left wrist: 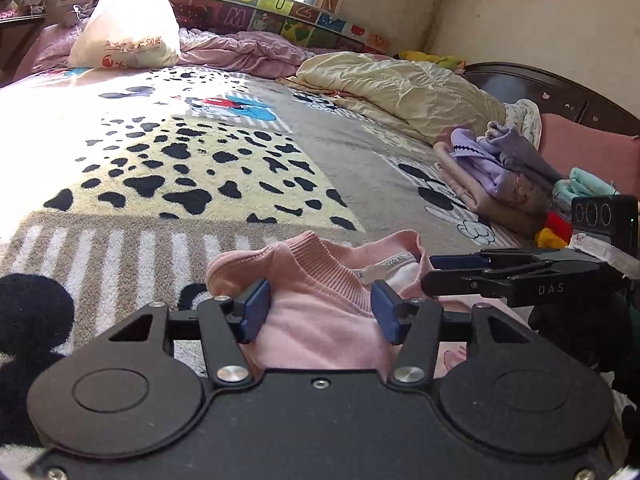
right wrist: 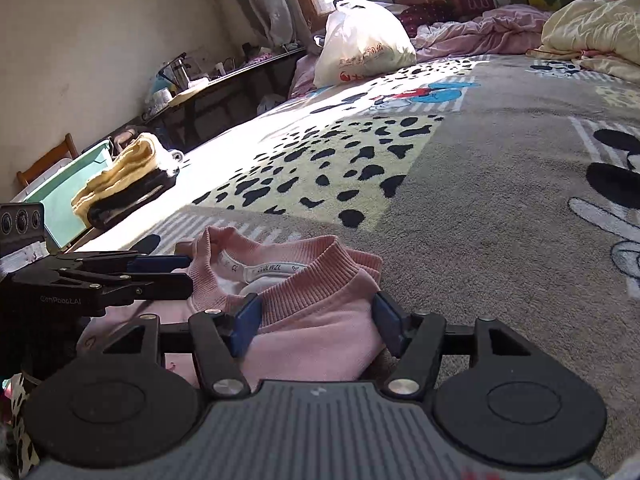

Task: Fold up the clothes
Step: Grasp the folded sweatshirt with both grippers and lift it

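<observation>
A pink sweatshirt (left wrist: 304,258) lies on the patterned bed blanket (left wrist: 208,160), its ribbed collar and white neck label facing up. My left gripper (left wrist: 322,310) sits over the garment's left shoulder. Its blue pads (left wrist: 256,308) stand well apart, and smooth, unpinched fabric lies between them. In the right wrist view the same sweatshirt (right wrist: 320,264) fills the gap of my right gripper (right wrist: 316,320), whose jaws are also wide and not squeezing the cloth. Each gripper appears side-on in the other's view: the right gripper (left wrist: 430,276) and the left gripper (right wrist: 190,272), both at the collar.
A pile of folded purple and beige clothes (left wrist: 492,176) sits at the right of the bed, with a cream quilt (left wrist: 400,88) behind it. A white plastic bag (left wrist: 128,28) stands at the far end. Folded yellow and black clothes (right wrist: 124,184) and a green bin (right wrist: 68,188) are at the left edge.
</observation>
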Demonstrator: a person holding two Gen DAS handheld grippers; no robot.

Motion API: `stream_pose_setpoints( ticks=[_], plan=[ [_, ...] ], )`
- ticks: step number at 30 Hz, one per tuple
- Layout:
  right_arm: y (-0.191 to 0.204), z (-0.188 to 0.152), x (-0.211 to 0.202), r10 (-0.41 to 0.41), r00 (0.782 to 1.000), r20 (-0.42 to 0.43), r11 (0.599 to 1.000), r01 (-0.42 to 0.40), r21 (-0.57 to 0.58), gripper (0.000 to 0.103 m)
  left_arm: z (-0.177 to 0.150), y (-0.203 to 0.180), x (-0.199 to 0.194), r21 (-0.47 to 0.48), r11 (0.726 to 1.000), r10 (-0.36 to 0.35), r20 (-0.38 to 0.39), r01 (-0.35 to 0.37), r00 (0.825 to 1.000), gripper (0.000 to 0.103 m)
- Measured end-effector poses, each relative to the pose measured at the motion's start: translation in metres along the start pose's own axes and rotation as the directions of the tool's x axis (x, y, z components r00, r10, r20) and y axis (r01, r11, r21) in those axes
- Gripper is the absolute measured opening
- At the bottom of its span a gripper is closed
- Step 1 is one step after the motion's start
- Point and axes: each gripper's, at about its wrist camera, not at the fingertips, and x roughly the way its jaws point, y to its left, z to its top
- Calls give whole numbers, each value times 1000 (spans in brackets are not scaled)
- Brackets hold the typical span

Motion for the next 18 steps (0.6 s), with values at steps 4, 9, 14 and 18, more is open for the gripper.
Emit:
stream_pose_setpoints(
  ticks=[4,9,14,18],
  plan=[
    [-3,2,-22,-20,997,72,998,16,56,60,-1,19,-19,-169,985,26,50,-17,998,61],
    [-16,-19,-47,-34,999,43,968,22,249,65,-21,38,-32,-451,891,35,-33,-46,999,65],
    [-21,-45,-57,44,997,62,859,-70,508,75,-32,31,-29,-570,821,-22,-96,-37,995,65],
    [-4,-54,-53,20,997,72,857,-54,513,76,-32,18,-16,-549,833,7,-115,-69,993,65]
  ],
)
